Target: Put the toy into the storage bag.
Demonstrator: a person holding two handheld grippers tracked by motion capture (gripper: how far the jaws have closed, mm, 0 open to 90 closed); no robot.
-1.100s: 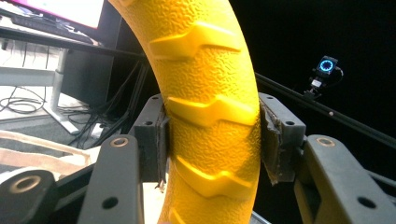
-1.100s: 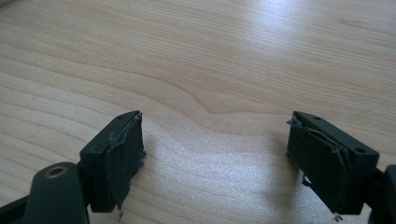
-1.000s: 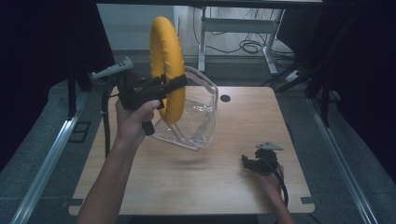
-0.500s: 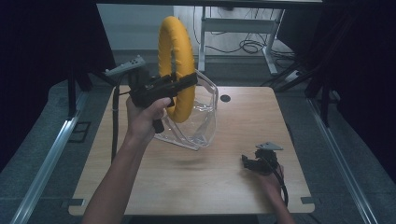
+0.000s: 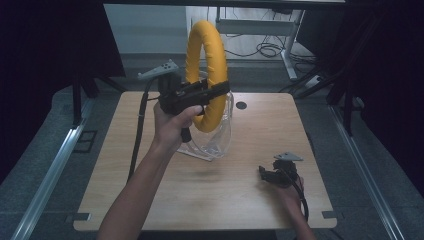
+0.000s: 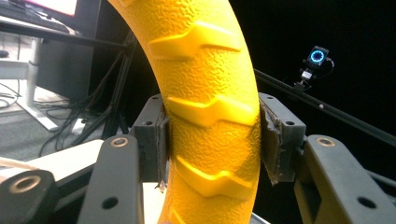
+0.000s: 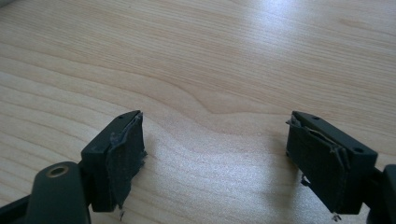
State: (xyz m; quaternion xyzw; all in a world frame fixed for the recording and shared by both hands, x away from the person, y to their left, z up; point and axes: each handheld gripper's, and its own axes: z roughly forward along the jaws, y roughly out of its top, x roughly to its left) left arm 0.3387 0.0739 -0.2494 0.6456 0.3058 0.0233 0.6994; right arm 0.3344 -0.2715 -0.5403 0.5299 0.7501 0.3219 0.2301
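A big yellow ring [image 5: 209, 70] with a ridged, tyre-like surface [image 6: 205, 107] stands upright in the air, high over the table's back middle. My left gripper [image 5: 220, 92] is shut on its lower part, both pads pressed against its sides. Behind and below the ring a clear plastic container [image 5: 220, 137] rests on the wooden table [image 5: 150, 195]. My right gripper [image 5: 264, 171] lies low on the table at the front right, its jaws wide apart [image 7: 215, 154] over bare wood with nothing between them.
A small black round hole [image 5: 241, 105] sits in the tabletop near the back edge. Cables and a desk frame [image 5: 260, 30] lie on the floor beyond the table. Metal rails [image 5: 50, 175] run along both sides.
My left gripper has carried the yellow ring to the right and a little higher, turning it so its opening faces the camera more. The right gripper stays put.
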